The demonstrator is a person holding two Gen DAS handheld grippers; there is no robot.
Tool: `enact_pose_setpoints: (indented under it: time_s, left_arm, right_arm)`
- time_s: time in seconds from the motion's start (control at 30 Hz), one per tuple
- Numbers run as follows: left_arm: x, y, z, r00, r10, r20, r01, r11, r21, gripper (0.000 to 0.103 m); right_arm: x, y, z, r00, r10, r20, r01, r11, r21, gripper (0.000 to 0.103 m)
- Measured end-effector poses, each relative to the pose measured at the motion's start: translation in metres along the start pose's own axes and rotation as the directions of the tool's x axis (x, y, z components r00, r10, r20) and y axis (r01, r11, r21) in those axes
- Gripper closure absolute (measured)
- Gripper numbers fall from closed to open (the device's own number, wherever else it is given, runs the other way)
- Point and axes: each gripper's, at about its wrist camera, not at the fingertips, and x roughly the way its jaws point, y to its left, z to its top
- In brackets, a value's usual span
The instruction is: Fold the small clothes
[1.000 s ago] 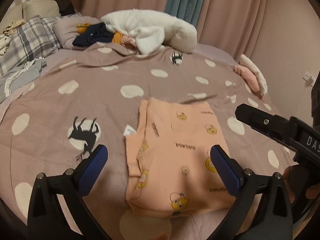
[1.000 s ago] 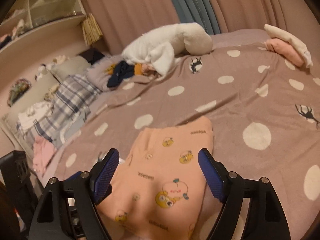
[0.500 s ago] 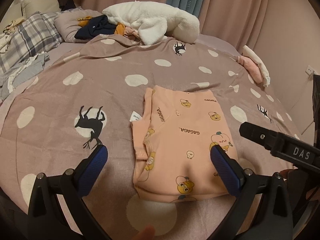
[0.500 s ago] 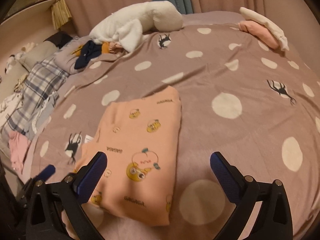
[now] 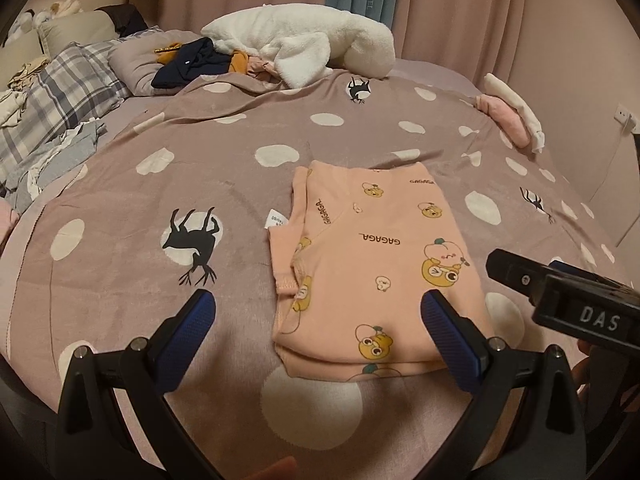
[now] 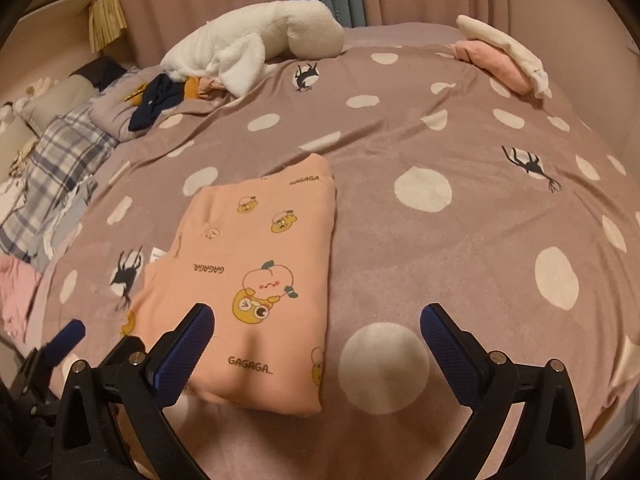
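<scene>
2 grippers hover over the peach garment (image 5: 360, 272), which lies folded flat on the dotted blanket (image 5: 200, 160). Any careless lift could let its layered edges slide apart, as nothing pins them. Left gripper (image 5: 320, 320) and right gripper (image 6: 316, 332) both hang above its near edge, jaws spread wide, gripping nothing

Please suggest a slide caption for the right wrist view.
Folded peach cartoon-print cotton garment lying on the mauve polka-dot bedspread, right gripper above it, jaws open.
</scene>
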Motion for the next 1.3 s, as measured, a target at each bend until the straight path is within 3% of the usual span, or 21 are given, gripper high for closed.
enact_pose_setpoints:
  time_s: [0.33, 0.47, 0.77, 1.3]
  left_arm:
    - [0.000, 0.005, -0.002, 0.999, 0.036, 0.004, -0.036, 0.999, -0.014, 0.000]
    - [-0.002, 0.009, -0.001, 1.000, 0.012, 0.012, -0.012, 1.000, -0.025, 0.000]
    - [-0.009, 0.013, -0.001, 0.998, 0.032, 0.052, -0.029, 0.998, -0.053, 0.000]
    - [-0.016, 0.001, -0.003, 0.997, 0.025, 0.073, -0.023, 0.999, -0.025, 0.000]
  right_arm:
    - [0.001, -0.004, -0.001, 0.999, -0.032, -0.006, 0.033, 0.999, 0.037, 0.001]
    - [0.002, -0.004, -0.001, 0.999, -0.035, -0.007, 0.036, 0.998, 0.043, 0.001]
    - [0.004, -0.003, -0.001, 0.999, -0.040, -0.018, 0.041, 0.999, 0.035, 0.001]
    - [-0.003, 0.001, -0.008, 0.998, -0.062, -0.013, 0.062, 0.998, -0.001, 0.001]
